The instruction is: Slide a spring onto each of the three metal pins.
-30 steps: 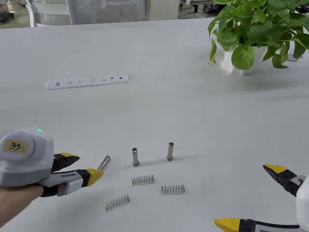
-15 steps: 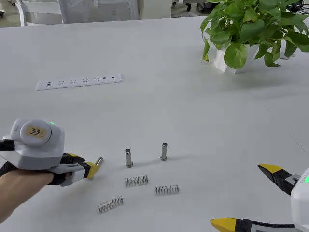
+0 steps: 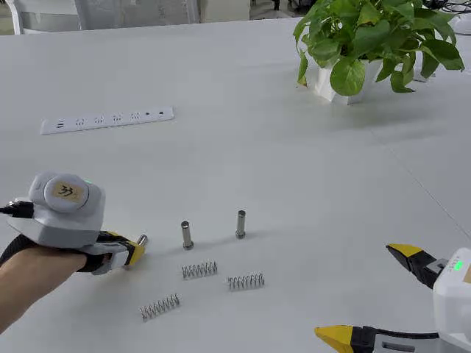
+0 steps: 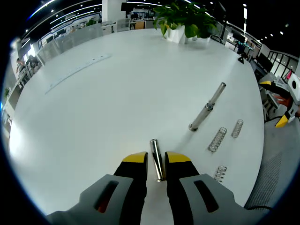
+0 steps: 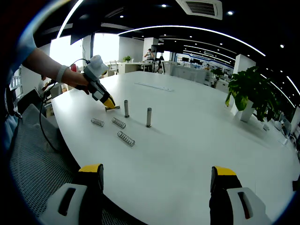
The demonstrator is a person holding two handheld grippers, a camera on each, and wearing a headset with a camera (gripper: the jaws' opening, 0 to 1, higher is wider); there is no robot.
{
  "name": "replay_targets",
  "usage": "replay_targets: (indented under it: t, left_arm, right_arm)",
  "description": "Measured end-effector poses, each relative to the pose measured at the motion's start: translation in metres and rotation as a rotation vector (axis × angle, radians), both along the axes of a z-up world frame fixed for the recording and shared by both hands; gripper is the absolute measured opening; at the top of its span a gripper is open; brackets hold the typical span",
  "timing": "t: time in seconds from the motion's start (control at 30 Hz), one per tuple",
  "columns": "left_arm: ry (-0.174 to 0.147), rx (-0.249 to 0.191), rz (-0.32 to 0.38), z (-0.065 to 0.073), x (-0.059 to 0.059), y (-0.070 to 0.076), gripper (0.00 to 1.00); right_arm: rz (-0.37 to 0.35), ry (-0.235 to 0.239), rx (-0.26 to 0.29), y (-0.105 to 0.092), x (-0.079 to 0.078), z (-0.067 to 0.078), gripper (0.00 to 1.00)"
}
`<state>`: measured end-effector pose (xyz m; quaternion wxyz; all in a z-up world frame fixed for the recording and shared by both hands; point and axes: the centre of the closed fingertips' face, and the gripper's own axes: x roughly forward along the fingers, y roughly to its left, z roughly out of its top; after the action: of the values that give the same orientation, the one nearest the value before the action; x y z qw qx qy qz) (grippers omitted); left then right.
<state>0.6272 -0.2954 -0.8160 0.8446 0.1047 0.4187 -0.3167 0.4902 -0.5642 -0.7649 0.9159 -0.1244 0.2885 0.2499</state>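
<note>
Two metal pins stand upright, one (image 3: pixel 186 235) left of the other (image 3: pixel 241 224). A third pin (image 3: pixel 142 240) lies on the white table, and my left gripper (image 3: pixel 134 251) is shut on it; it shows as a pin (image 4: pixel 156 159) pinched between yellow-tipped fingers (image 4: pixel 136 158). Three springs lie loose in front of the upright pins: one (image 3: pixel 199 270), a second (image 3: pixel 246 281) and a third (image 3: pixel 160 307). My right gripper (image 3: pixel 368 296) hangs open at the near right, away from them. From there the pins (image 5: pixel 149 117), the springs (image 5: pixel 118 123) and the left gripper (image 5: pixel 107 101) show beyond my right gripper (image 5: pixel 157 171).
A white power strip (image 3: pixel 107 119) lies at the far left of the table. A potted green plant (image 3: pixel 368 37) stands at the far right. Bare tabletop (image 3: pixel 309 184) lies between the pins and the plant.
My left gripper moved right to the lying pin and its jaws went from open to shut around it. The right gripper stayed open. The head camera shifted a little.
</note>
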Motion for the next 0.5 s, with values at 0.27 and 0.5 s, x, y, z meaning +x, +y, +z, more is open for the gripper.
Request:
replay_targets:
  t: [0.27,0.5]
  left_arm:
    - [0.008,0.061,-0.015,-0.0052,0.0015,-0.0033,0.10]
    - [-0.001,0.125,-0.049,-0.0057,0.0066,-0.0063,0.08]
  right_arm:
    - [-0.007,-0.001,0.004,0.0006,-0.0006,-0.0001,0.94]
    - [-0.004,0.005,0.003,0.0020,-0.0013,-0.0015,0.94]
